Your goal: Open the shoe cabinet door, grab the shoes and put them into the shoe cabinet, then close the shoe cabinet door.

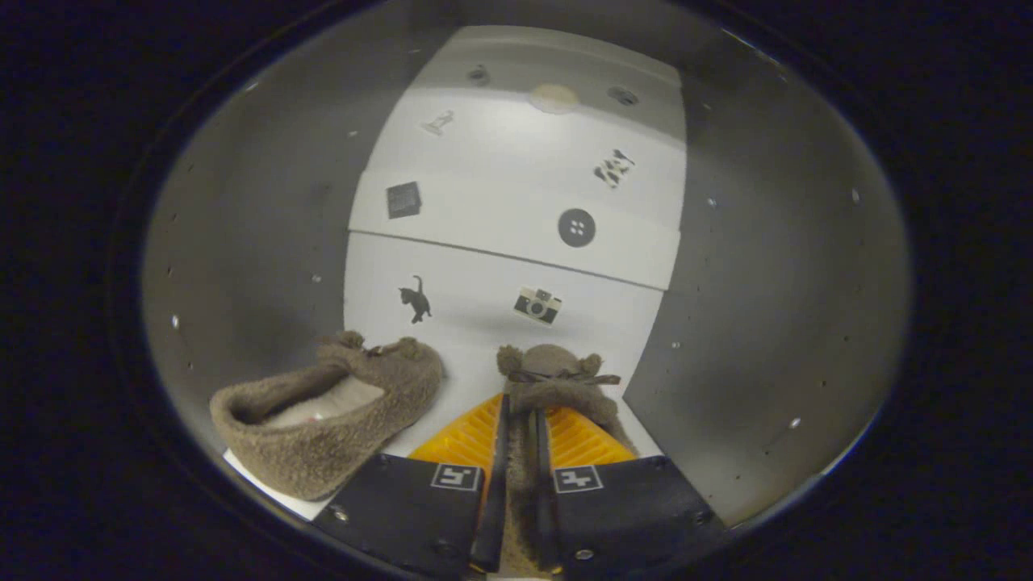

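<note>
Placing step: I've got jaws (520, 452) clamped on right slipper (553, 379) inside cabinet (266, 242), beside left slipper (339, 411); next: release, w/draw.

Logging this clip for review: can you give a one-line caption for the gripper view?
Hand-held gripper shut on a fuzzy brown slipper, its mate lying beside it, both before the white stickered shoe cabinet.

The hand-held gripper (520, 440) at the bottom middle pinches one fuzzy brown shoe (557, 379) between both fingers. The other shoe (331, 415) sits at lower left on the white shelf (476, 303).
</note>
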A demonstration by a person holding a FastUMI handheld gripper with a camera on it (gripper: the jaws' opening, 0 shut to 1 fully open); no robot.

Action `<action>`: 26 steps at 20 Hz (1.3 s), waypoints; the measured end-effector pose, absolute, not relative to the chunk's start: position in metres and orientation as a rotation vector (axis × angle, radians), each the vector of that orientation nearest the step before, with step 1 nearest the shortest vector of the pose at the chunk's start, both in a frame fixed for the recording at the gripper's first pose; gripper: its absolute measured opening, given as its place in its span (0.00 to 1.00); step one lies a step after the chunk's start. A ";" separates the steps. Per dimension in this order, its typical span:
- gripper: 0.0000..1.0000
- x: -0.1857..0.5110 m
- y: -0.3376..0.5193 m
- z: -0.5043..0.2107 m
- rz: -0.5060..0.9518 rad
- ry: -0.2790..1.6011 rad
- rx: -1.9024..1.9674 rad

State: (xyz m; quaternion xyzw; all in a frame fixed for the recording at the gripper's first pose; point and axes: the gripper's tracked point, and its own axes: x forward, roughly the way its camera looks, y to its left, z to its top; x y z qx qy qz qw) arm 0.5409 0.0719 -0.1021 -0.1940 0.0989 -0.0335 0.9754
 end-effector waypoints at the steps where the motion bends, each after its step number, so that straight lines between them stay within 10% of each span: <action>1: 0.28 0.535 0.076 -0.103 -0.074 0.201 -0.437; 8: 0.87 0.478 0.084 -0.075 -0.136 0.175 -0.530; 12: 1.00 0.416 0.097 -0.062 -0.112 0.145 -0.361; 26: 1.00 0.167 0.126 -0.105 0.017 0.035 -0.070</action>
